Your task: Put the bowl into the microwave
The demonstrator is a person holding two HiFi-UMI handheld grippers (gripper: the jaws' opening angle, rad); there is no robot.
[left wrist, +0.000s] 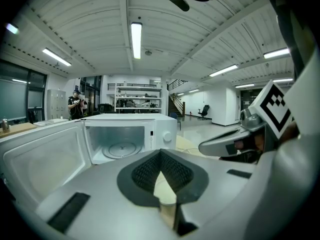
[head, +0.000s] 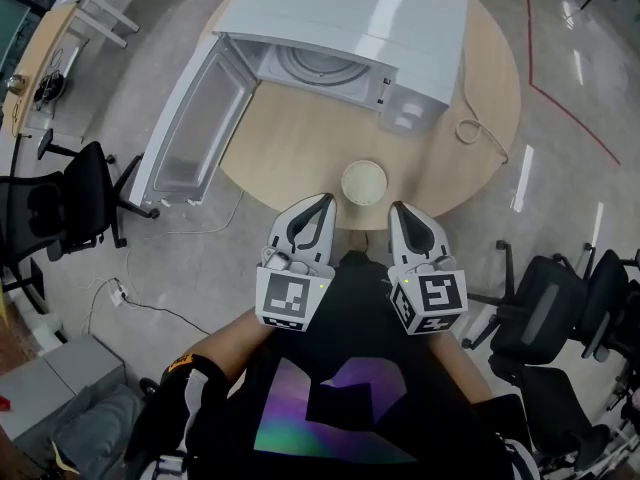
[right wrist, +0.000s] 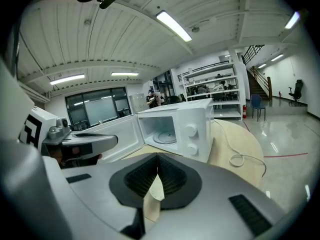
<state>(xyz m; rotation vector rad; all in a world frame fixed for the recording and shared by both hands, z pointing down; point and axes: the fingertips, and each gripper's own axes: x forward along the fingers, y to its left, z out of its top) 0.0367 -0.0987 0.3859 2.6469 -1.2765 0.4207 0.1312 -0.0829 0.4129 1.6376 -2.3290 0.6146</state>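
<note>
Head view is showing the bowl [head: 364, 182] sitting near the round table's [head: 300, 138] front edge, before the microwave [head: 340, 8], whose door [head: 195, 118] is hanging open. Left gripper [head: 322, 204] and right gripper [head: 399, 210] are hovering beside the bowl, untouching, jaws pressed together, empty.

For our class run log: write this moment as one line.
left tool shut | right tool shut | bowl on table, ungrasped | microwave door open

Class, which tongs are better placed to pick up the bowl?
Right, narrowly: the right tongs end nearest the bowl, though the left tongs are almost as close. Both are shut.
</note>
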